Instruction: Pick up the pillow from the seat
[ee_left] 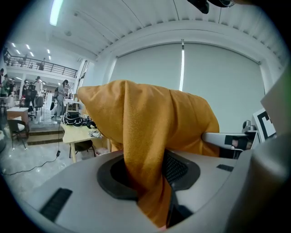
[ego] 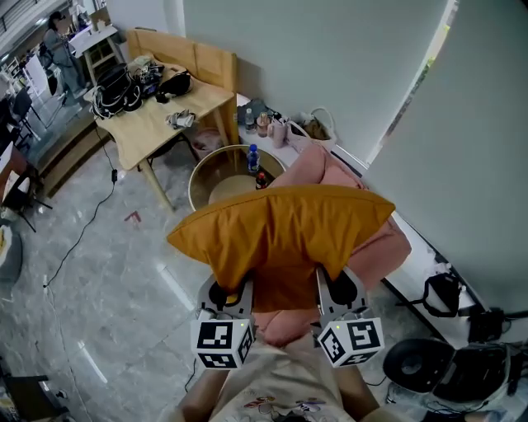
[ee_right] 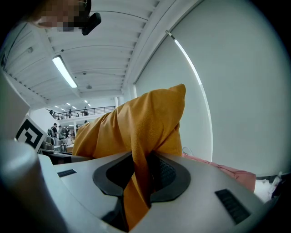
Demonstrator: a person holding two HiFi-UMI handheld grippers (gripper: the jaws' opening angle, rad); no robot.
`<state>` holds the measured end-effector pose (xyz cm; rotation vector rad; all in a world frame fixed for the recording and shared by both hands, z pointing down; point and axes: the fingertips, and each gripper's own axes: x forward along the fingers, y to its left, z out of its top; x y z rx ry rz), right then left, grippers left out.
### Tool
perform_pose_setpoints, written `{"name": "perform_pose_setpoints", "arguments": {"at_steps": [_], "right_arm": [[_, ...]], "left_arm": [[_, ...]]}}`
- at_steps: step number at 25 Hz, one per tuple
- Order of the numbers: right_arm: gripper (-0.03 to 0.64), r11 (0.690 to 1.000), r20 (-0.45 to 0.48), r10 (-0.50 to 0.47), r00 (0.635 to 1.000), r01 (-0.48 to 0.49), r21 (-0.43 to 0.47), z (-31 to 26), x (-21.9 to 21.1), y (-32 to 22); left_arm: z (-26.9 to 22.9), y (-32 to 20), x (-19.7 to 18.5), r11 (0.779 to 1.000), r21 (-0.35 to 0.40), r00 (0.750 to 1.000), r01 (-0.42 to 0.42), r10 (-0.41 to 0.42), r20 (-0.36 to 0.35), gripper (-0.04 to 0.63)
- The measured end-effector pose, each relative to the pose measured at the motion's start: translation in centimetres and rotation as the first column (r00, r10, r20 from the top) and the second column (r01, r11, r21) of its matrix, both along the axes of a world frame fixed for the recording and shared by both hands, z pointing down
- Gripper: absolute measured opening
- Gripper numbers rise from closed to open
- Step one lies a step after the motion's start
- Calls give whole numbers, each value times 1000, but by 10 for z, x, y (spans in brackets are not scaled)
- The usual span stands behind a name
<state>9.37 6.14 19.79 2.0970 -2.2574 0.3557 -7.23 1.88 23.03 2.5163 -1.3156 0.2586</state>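
Left gripper (ee_left: 154,179) and right gripper (ee_right: 140,176) each clamp a fold of the orange pillow (ego: 280,227) between narrowly set fingers, as their own views show plainly. Only the head view shows the pillow held up over the pink seat (ego: 388,246). There the pillow covers most of the seat and both sets of fingertips.

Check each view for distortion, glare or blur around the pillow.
Head view: evenly lit, pillow sharp. Left gripper view: fisheye curvature, black corners, ceiling light strip glaring, pillow in focus. Right gripper view: same curvature and dark corners, no blur.
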Motion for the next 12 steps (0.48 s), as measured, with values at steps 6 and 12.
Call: {"name": "perform_pose_setpoints", "arguments": {"at_steps": [6, 12], "right_arm": [[117, 999, -14, 49, 999, -49, 11, -5, -20, 22], [117, 995, -21, 94, 995, -93, 36, -12, -41, 43]], "left_arm": [[-4, 14, -18, 999, 9, 998, -53, 53, -19, 150], [-12, 29, -38, 994, 35, 994, -99, 101, -33, 149]]}}
